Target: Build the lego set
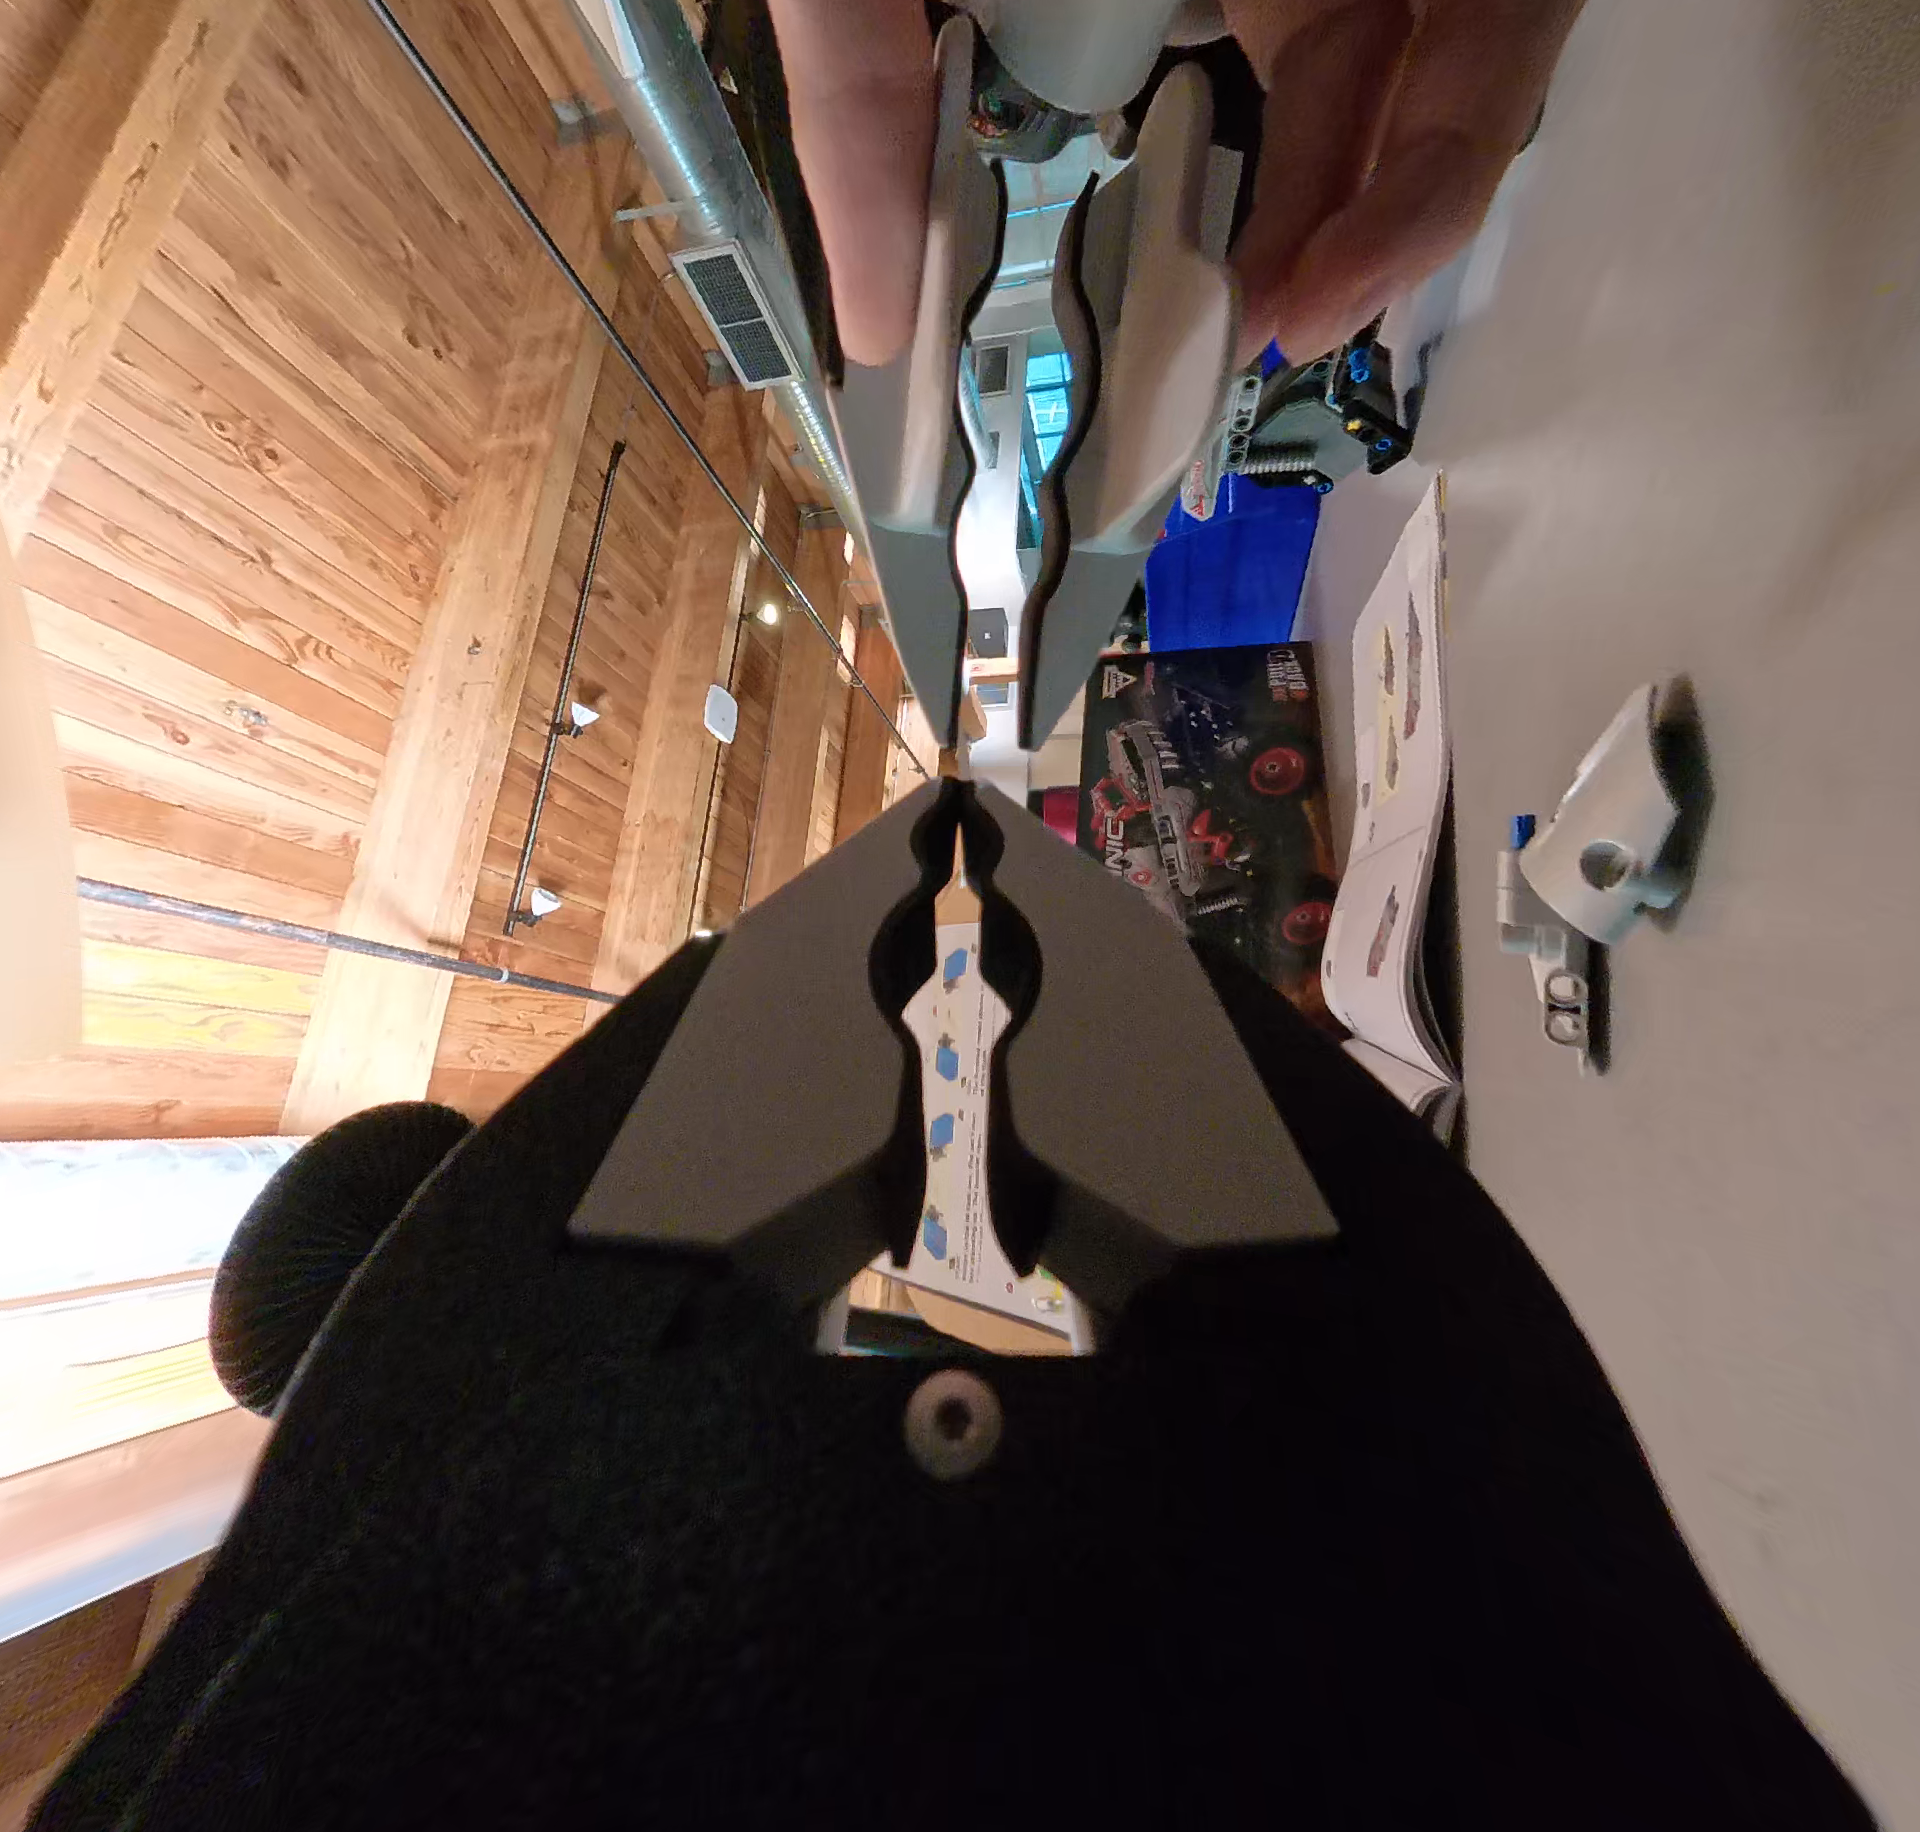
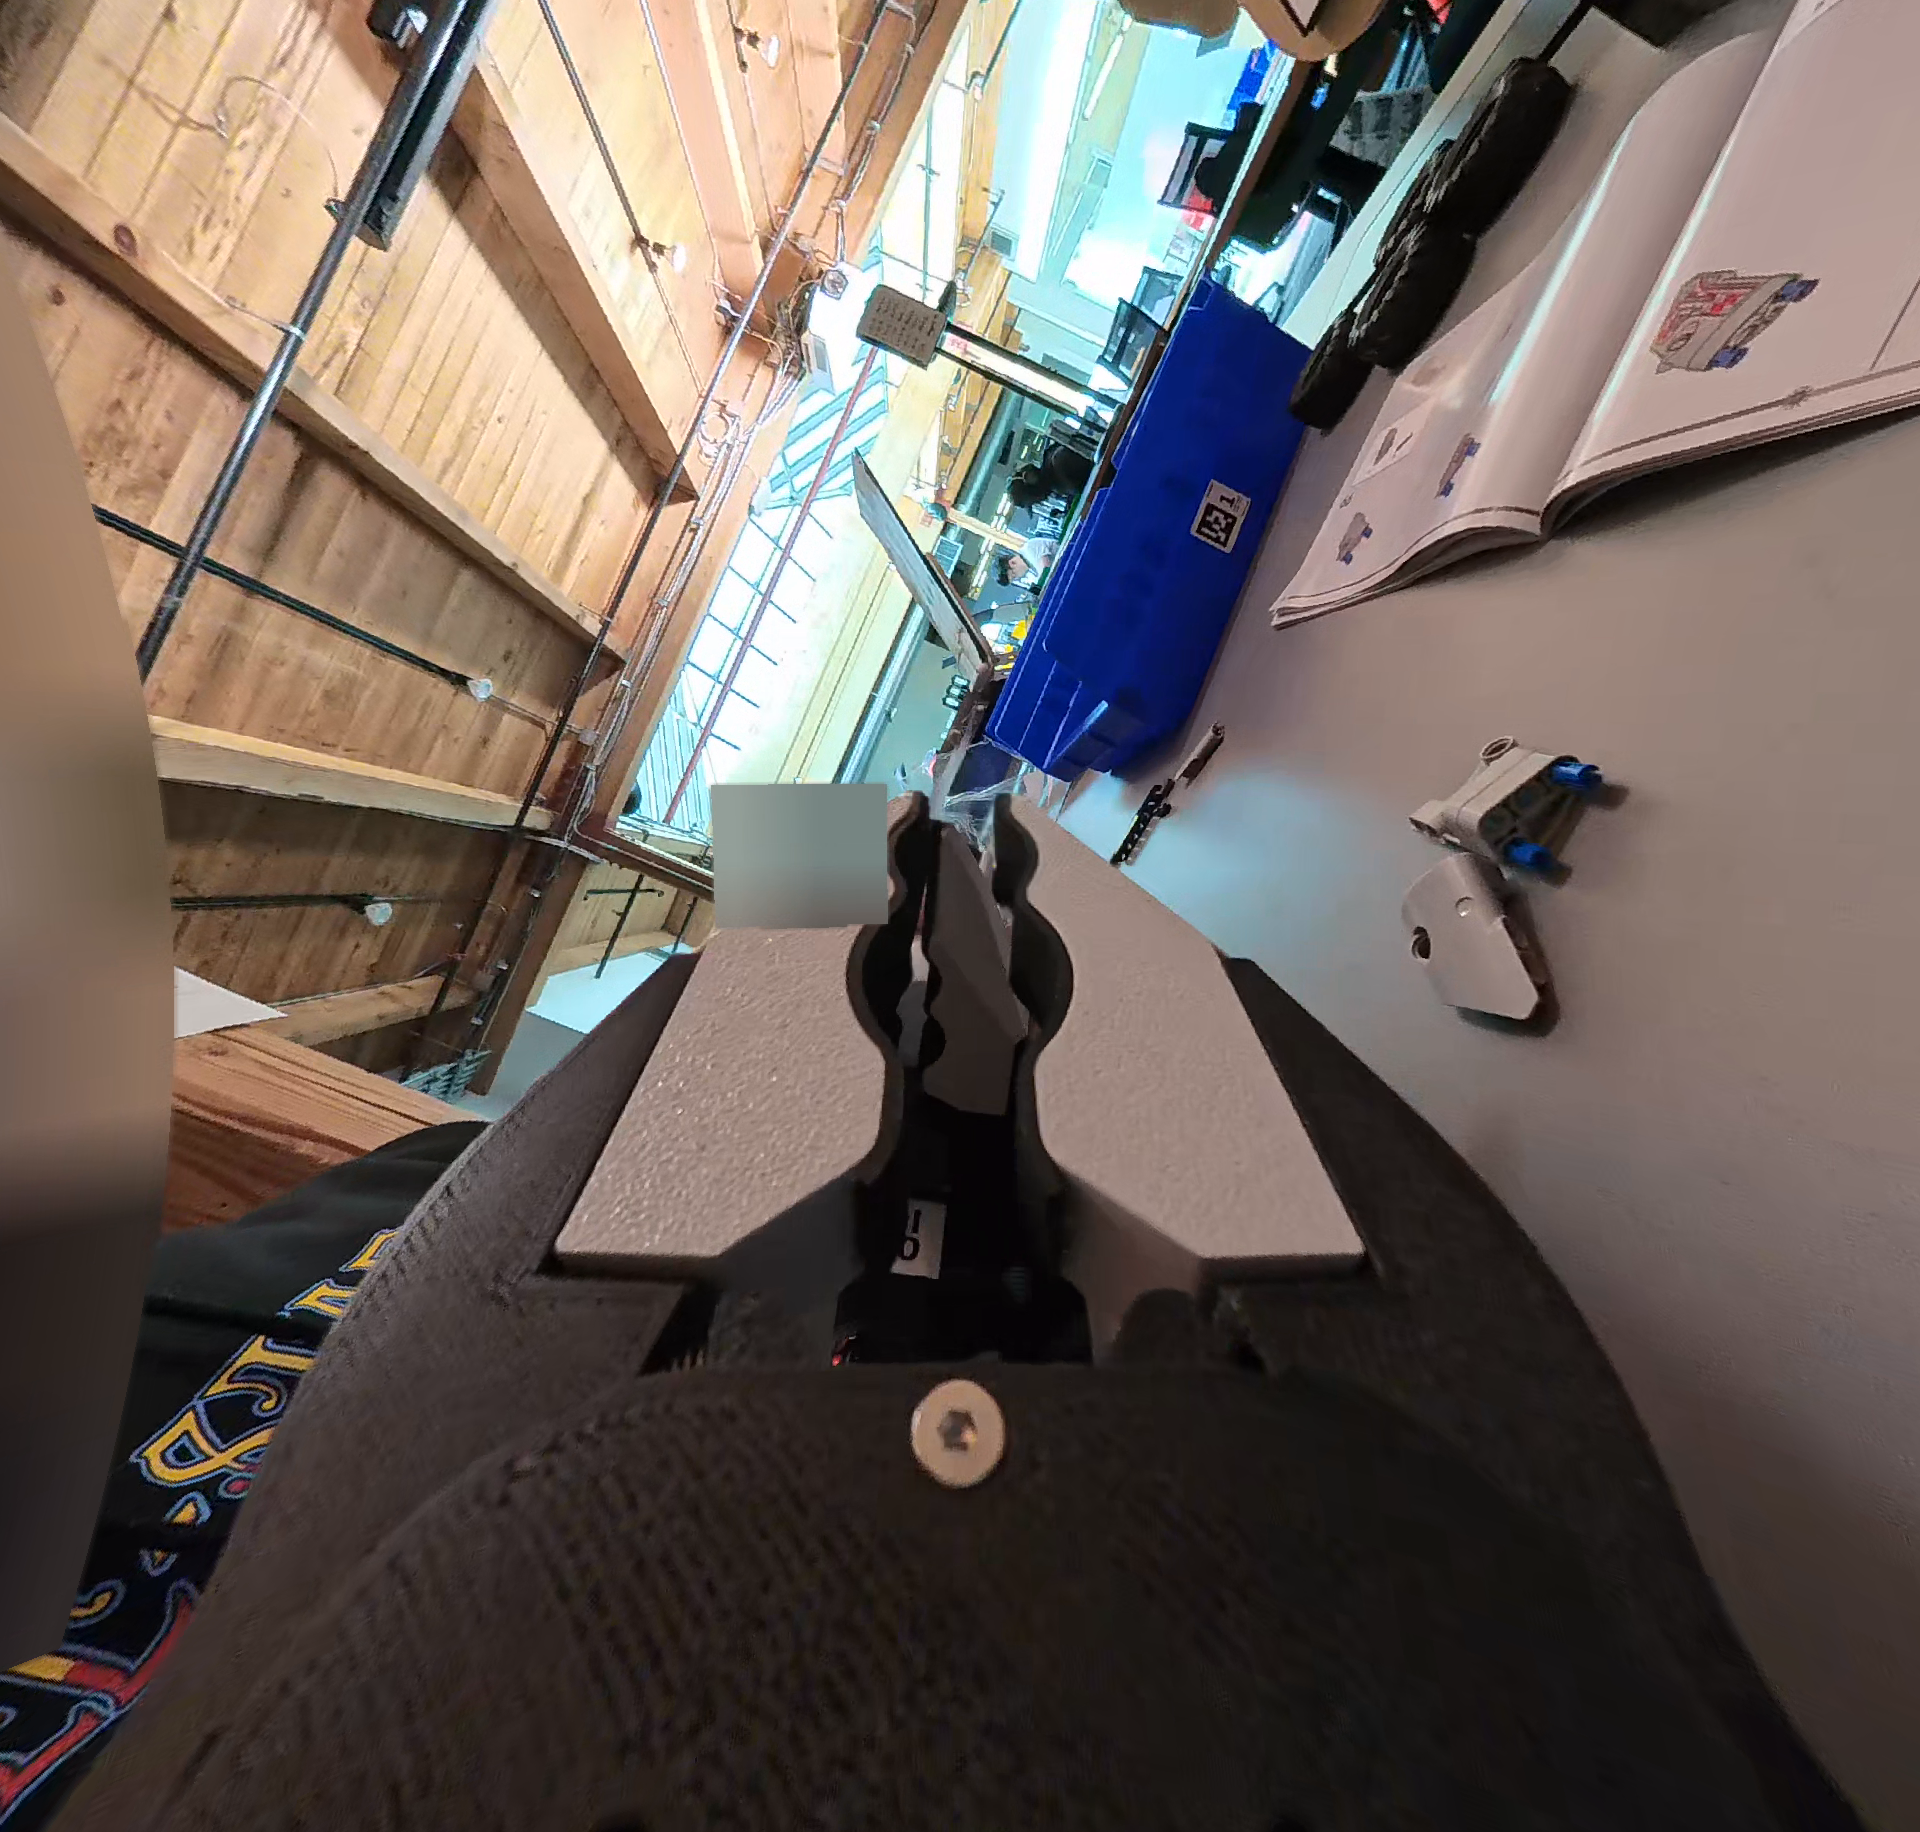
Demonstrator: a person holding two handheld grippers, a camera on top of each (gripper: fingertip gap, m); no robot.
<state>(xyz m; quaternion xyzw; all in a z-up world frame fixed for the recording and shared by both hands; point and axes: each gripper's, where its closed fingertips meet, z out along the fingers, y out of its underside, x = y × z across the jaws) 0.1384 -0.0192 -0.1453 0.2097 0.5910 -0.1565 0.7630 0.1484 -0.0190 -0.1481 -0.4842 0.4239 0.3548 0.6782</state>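
While the left tongs are pinched shut tip to tip, nothing can be made out between them. Nose to nose with them, the right tongs stand a narrow slit apart; whether they grip anything is hidden. A hand, cut off by the frame edge, wraps the right tongs. Off to the table side of both tips, a grey lego piece with blue pins lies on the table. Beyond it lies an open booklet. Farther past the tips sit a blue bin and black wheels, partly cropped.
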